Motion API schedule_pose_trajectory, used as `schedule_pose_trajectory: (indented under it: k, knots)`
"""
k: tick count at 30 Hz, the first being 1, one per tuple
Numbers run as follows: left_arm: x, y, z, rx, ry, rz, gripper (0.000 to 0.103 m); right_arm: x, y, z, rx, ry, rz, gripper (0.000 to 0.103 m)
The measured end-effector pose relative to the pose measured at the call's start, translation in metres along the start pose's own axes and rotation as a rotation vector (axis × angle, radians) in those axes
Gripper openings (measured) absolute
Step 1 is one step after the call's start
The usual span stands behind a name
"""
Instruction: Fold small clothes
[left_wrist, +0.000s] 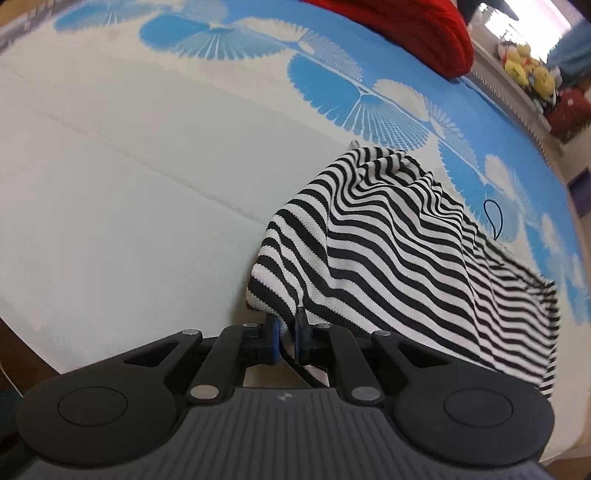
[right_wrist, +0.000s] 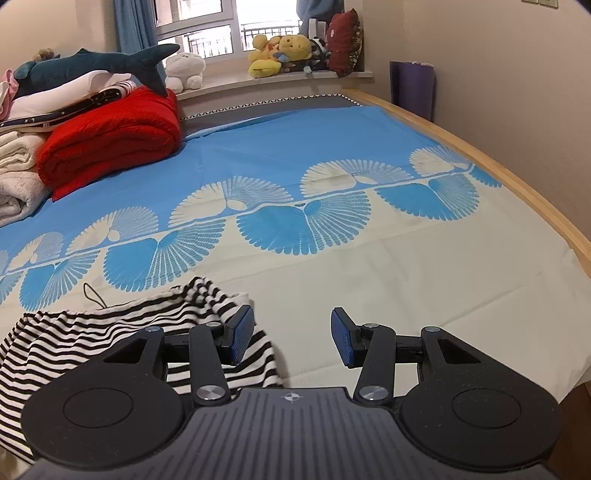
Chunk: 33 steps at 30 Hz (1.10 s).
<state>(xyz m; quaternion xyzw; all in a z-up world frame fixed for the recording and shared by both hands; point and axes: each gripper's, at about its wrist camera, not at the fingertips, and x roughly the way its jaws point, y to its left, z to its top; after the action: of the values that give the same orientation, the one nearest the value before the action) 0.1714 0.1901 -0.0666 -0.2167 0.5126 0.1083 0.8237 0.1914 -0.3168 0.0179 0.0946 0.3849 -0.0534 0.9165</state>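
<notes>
A small black-and-white striped garment lies on the bed sheet, partly lifted and draped. My left gripper is shut on its near edge, cloth pinched between the blue pads, and holds that edge raised. In the right wrist view the same striped garment lies at the lower left. My right gripper is open and empty, its left finger over the garment's right edge, its right finger above bare sheet.
A red folded blanket and stacked bedding with a plush shark sit at the far left of the bed. Plush toys line the windowsill. The wooden bed edge runs along the right, near the wall.
</notes>
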Motion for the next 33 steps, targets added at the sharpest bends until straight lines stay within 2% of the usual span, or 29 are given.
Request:
schedule_pose_trajectory:
  k: [3, 6, 10, 12, 14, 16, 18, 20, 23, 25, 29, 31, 33]
  knots:
    - [-0.016, -0.022, 0.007, 0.062, -0.009, 0.014, 0.007, 0.0, -0.005, 0.003, 0.009, -0.005, 0.005, 0.048]
    - [-0.035, -0.054, 0.02, 0.192, -0.061, 0.013, 0.007, -0.001, -0.012, 0.005, 0.02, -0.008, 0.012, 0.048]
    - [-0.021, -0.085, 0.028, 0.374, -0.057, 0.011, 0.007, 0.003, -0.019, 0.007, 0.042, 0.004, 0.014, 0.048]
    - [-0.007, -0.089, 0.032, 0.406, -0.034, 0.017, 0.007, 0.005, -0.019, 0.007, 0.031, 0.01, 0.007, 0.048]
    - [0.005, -0.085, 0.037, 0.357, 0.008, 0.005, 0.007, 0.006, -0.019, 0.007, 0.013, 0.015, -0.001, 0.048]
    - [0.005, -0.086, 0.045, 0.274, 0.017, -0.06, 0.006, 0.008, -0.019, 0.007, -0.004, 0.019, -0.006, 0.048]
    - [-0.003, -0.098, 0.048, 0.251, -0.011, -0.112, 0.006, 0.011, -0.021, 0.008, -0.015, 0.024, -0.014, 0.048]
    - [-0.015, -0.121, 0.045, 0.276, -0.053, -0.166, 0.005, 0.013, -0.023, 0.01, -0.02, 0.024, -0.019, 0.048]
    - [-0.036, -0.168, 0.032, 0.364, -0.13, -0.259, 0.003, 0.015, -0.025, 0.01, -0.023, 0.025, -0.024, 0.048]
    - [-0.042, -0.203, 0.019, 0.408, -0.151, -0.331, 0.003, 0.015, -0.026, 0.009, -0.025, 0.029, -0.028, 0.048]
    - [-0.04, -0.279, -0.021, 0.513, -0.12, -0.476, 0.002, 0.014, -0.029, 0.005, -0.026, 0.035, -0.039, 0.048]
    - [-0.035, -0.319, -0.051, 0.595, -0.071, -0.563, 0.002, 0.013, -0.031, 0.003, -0.023, 0.037, -0.041, 0.048]
    - [-0.023, -0.354, -0.082, 0.677, 0.013, -0.644, 0.002, 0.013, -0.034, 0.003, -0.013, 0.035, -0.037, 0.048]
